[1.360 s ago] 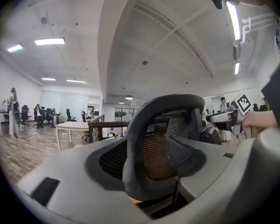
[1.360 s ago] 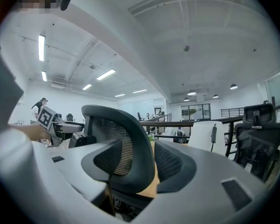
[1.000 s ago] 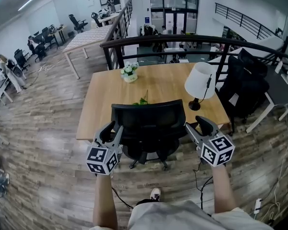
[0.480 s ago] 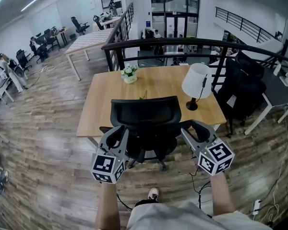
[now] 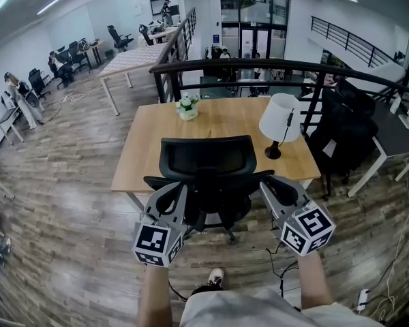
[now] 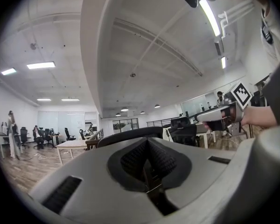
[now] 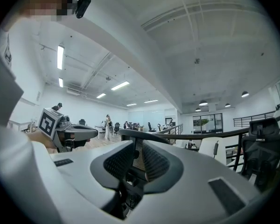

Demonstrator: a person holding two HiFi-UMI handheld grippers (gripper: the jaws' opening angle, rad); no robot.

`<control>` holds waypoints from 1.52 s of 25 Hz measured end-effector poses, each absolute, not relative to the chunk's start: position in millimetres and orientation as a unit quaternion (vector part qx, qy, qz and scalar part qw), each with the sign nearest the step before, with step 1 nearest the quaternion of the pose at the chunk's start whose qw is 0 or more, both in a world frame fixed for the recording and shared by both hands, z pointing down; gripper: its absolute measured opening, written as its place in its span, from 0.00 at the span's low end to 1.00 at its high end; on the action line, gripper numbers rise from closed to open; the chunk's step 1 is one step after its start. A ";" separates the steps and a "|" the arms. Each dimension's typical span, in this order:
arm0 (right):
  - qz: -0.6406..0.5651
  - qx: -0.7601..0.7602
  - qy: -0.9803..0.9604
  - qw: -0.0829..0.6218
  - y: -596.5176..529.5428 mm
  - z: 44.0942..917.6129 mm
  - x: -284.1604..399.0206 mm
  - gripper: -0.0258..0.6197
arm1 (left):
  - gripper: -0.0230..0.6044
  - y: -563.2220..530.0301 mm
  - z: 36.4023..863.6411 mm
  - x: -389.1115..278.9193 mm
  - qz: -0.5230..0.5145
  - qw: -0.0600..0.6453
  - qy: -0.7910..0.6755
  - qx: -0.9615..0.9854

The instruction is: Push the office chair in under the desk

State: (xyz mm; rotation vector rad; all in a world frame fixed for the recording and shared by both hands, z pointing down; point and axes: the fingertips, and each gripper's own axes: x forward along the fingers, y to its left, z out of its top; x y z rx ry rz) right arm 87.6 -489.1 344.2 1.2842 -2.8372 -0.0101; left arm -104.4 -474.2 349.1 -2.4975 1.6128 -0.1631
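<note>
Wooden planks, grey-brown, cover the floor [image 5: 61,210] of the wide open office around us, with white walls and strip lights overhead. A black railing [image 5: 259,63] curves across at twelve o'clock, and further tables and chairs stand off at ten. Straight ahead we face the desk [image 5: 146,148], its pale wood top mostly bare. The office chair [image 5: 208,161], black with a mesh back, stands at twelve o'clock against the desk's near edge, its back turned towards us. At two o'clock on the desktop stands a white lamp [image 5: 281,118]. A small pot of white flowers [image 5: 187,105] sits by the far edge at about eleven. We hold the left gripper [image 5: 174,191] by the chair's left side at eleven; its jaws have just closed and meet with nothing between them. The right gripper [image 5: 276,186], at one o'clock by the chair's right side, has been closing too. A narrow gap is left, through which we see the mesh back; we cannot tell whether it touches.
</note>
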 end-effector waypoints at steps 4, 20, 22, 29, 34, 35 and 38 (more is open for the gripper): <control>-0.005 0.410 -0.912 0.015 -481.5 343.3 92.1 0.09 | 0.07 -465.5 345.6 -99.7 -0.056 0.087 0.543 -0.834; -0.014 0.392 -0.919 0.049 -449.9 356.5 93.6 0.07 | 0.07 -438.1 351.0 -88.8 -0.060 0.085 0.549 -0.829; -0.015 0.390 -0.919 0.051 -448.1 358.6 95.4 0.07 | 0.07 -436.6 351.9 -86.0 -0.061 0.085 0.550 -0.829; -0.015 0.385 -0.921 0.056 -443.4 357.6 94.0 0.07 | 0.07 -431.8 347.8 -85.8 -0.062 0.086 0.551 -0.828; -0.016 0.380 -0.923 0.058 -440.3 360.9 91.9 0.07 | 0.07 -429.0 349.5 -86.3 -0.058 0.082 0.553 -0.827; -0.017 0.379 -0.923 0.058 -439.7 360.4 91.9 0.07 | 0.07 -428.6 348.6 -85.9 -0.057 0.081 0.552 -0.828; -0.017 0.376 -0.924 0.060 -437.9 357.7 92.0 0.07 | 0.07 -427.3 344.8 -84.9 -0.056 0.079 0.553 -0.828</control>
